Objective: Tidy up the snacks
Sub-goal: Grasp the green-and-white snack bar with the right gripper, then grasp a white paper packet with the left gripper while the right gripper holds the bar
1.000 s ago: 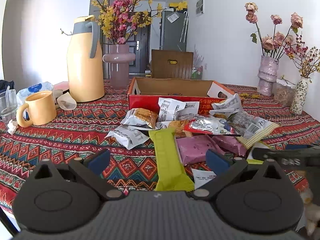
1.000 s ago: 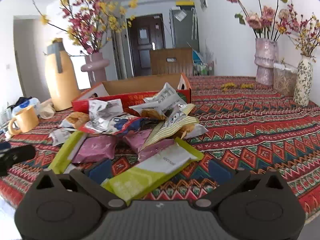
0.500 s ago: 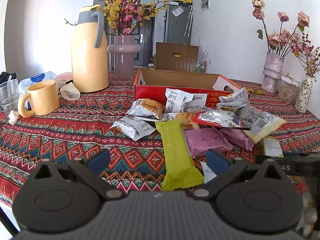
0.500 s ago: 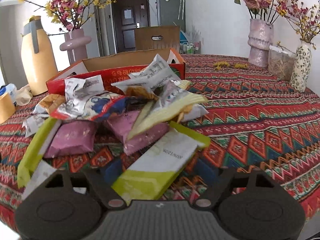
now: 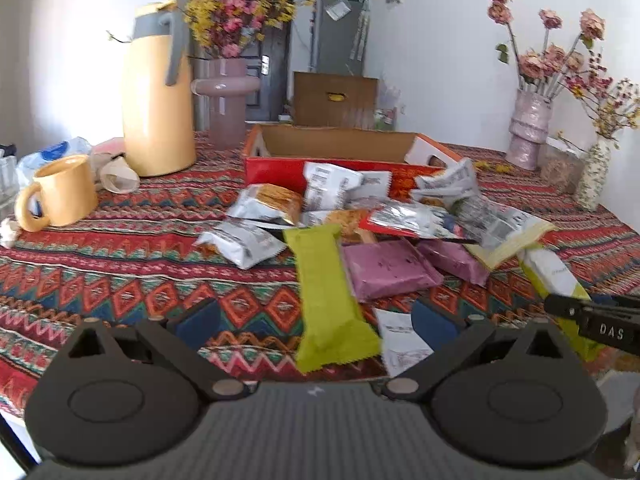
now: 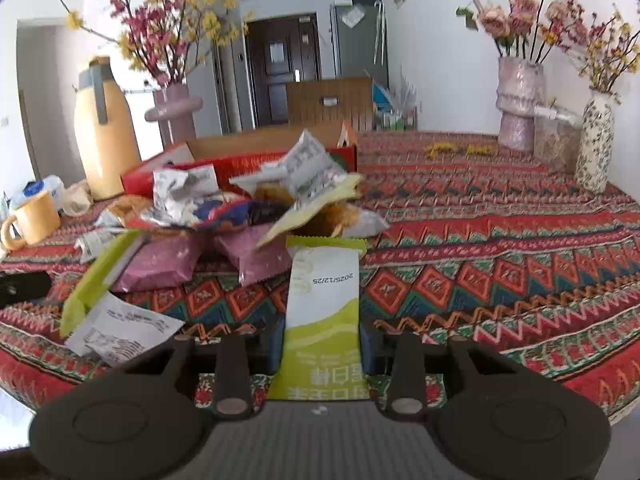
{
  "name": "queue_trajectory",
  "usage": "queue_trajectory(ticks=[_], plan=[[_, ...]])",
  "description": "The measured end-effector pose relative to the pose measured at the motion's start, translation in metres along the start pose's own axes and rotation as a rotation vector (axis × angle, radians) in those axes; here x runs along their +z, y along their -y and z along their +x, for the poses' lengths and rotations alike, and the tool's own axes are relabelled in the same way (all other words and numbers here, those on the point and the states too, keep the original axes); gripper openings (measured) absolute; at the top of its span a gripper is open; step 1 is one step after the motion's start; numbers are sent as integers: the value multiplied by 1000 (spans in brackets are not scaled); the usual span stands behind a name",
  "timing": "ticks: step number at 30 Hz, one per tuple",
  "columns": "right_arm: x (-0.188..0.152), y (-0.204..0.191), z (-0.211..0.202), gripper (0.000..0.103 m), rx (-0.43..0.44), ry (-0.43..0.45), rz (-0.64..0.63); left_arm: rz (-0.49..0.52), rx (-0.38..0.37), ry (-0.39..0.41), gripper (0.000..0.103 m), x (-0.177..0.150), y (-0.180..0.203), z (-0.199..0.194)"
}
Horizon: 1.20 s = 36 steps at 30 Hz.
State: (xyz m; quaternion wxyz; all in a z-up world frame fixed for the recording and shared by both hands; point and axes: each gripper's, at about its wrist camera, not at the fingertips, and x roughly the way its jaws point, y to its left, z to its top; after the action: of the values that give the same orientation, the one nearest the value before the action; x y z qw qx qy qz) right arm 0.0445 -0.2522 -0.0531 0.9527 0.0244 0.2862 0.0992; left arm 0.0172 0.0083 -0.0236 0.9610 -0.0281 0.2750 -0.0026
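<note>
Now my right gripper (image 6: 320,346) is closing on a white-and-green bar wrapper (image 6: 322,312) that lies lengthwise between its jaws, the blue pads just against its two long edges; whether they already press it I cannot tell for sure, though it sits snug between them; the wrapper carries the printed date "2025/12/25", upside down to me, and large pale characters nearer my palm that I cannot read. My left gripper (image 5: 316,320) stands with jaws wide apart and nothing clasped, poised over the near end of a plain lime-green bar (image 5: 326,296); just right of that bar lies a white leaflet (image 5: 400,342) of fine print too small to read. Farther off, the snack pile (image 5: 360,216) of silver, purple and orange packets spreads in front of the red cardboard box (image 5: 280,170), whose front bears yellow lettering I cannot make out; in the left view a black bar at the right edge reads "DAS" (image 5: 610,330). A yellow mug (image 5: 64,192) and a yellow thermos jug (image 5: 156,96) stand far left on the patterned tablecloth (image 5: 120,272).
</note>
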Motion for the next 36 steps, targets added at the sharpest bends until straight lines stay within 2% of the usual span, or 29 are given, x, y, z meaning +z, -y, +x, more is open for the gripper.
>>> queue_trajectory(ticks=[9, 14, 20, 28, 33, 36], plan=[[-3, 28, -19, 35, -48, 49, 36, 98, -90, -60, 101, 2, 42, 12], [-10, 44, -24, 35, -42, 69, 71, 131, -116, -107, 89, 1, 62, 26], [-15, 57, -22, 35, -20, 72, 102, 165, -119, -142, 87, -1, 79, 38], [-23, 65, -16, 35, 14, 59, 128, 134, -89, -252, 87, -4, 78, 58], [-26, 64, -14, 36, 34, 53, 130, 90, -77, -256, 86, -3, 70, 59], [-26, 62, -14, 36, 40, 50, 131, 66, -75, -252, 79, -2, 65, 58]])
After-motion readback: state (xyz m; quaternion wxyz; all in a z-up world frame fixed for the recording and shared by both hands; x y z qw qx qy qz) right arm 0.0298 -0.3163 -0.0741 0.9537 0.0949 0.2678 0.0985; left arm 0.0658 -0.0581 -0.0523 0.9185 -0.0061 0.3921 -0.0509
